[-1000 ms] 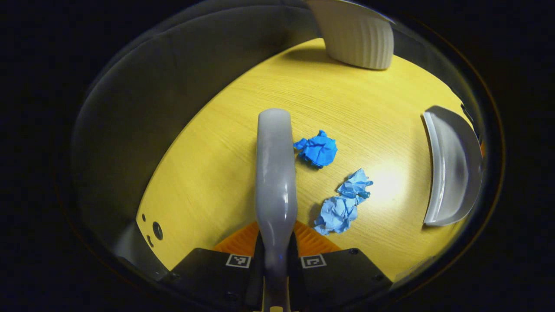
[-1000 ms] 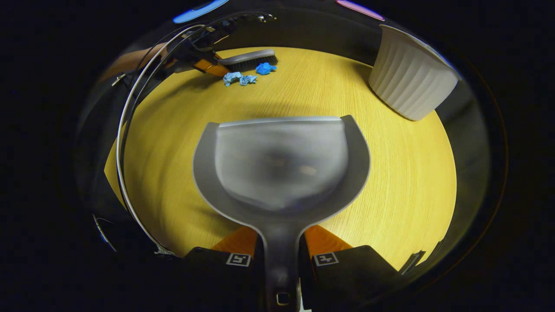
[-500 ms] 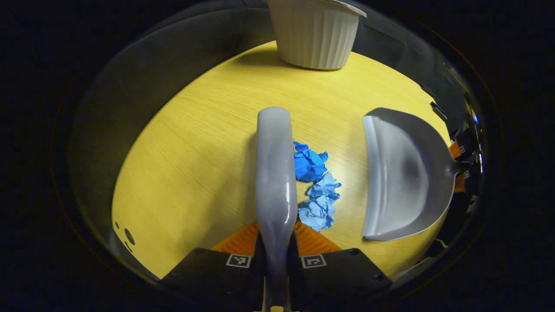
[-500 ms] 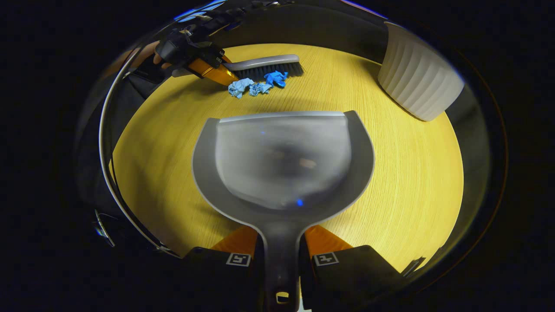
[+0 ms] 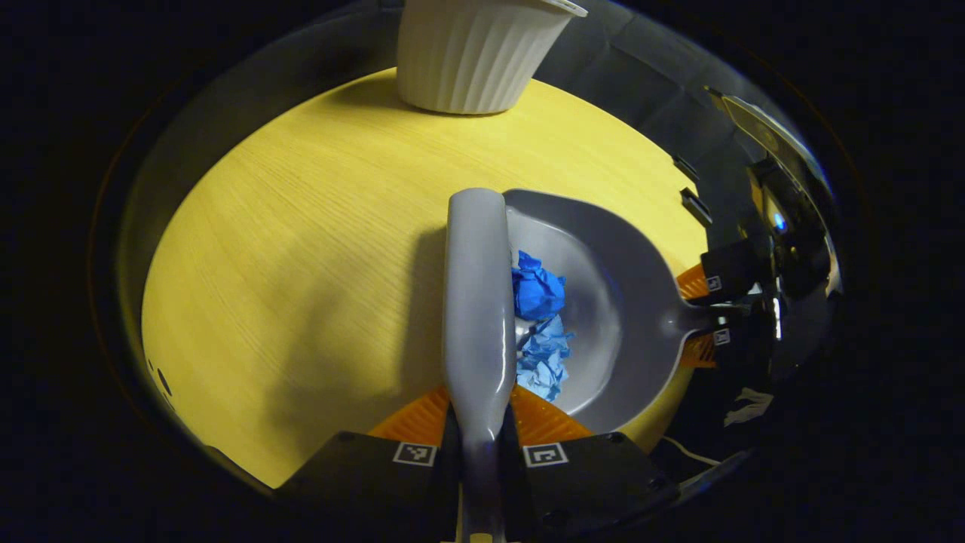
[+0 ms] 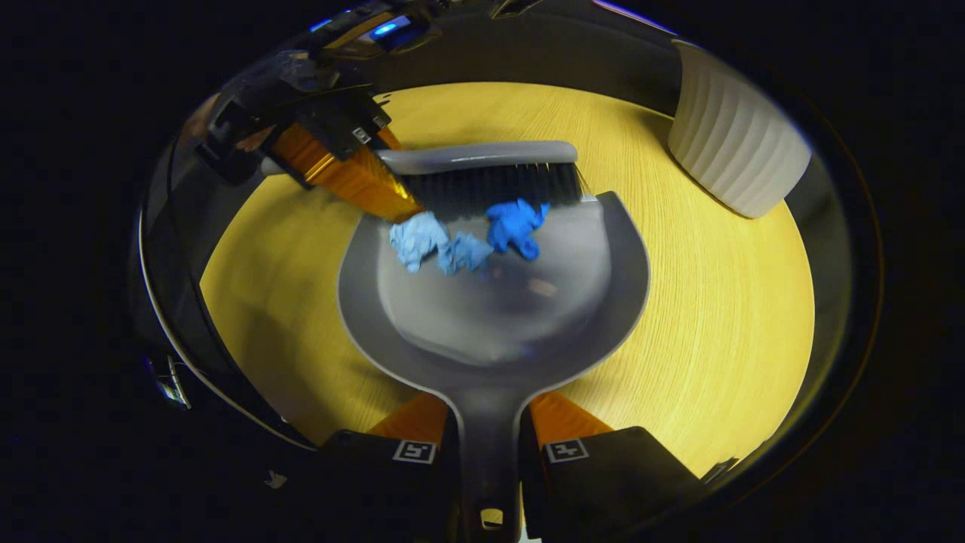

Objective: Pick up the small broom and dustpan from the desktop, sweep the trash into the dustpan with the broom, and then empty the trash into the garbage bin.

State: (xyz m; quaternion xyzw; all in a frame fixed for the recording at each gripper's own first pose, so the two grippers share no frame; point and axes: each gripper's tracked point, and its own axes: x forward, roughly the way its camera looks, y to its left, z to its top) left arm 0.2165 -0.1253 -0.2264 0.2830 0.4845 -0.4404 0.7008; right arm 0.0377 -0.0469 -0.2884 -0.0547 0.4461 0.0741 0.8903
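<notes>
The crumpled blue paper scraps [image 6: 464,237] were found just inside the front lip of the dustpan [image 6: 497,302], which was laid flat on the worktop [image 6: 716,317] so that the scraps could be received. The broom [image 6: 482,177] was set across the lip, bristles against the scraps, to block their escape. The left tool [image 5: 480,434] was clamped on the broom handle, the right tool [image 6: 490,441] on the dustpan handle. The white ribbed bin [image 6: 735,154] was placed well apart.

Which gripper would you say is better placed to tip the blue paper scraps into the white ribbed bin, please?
Right, probably: the right gripper holds the grey plastic dustpan carrying the crumpled blue paper scraps, with the white ribbed bin just ahead to its right.
</notes>
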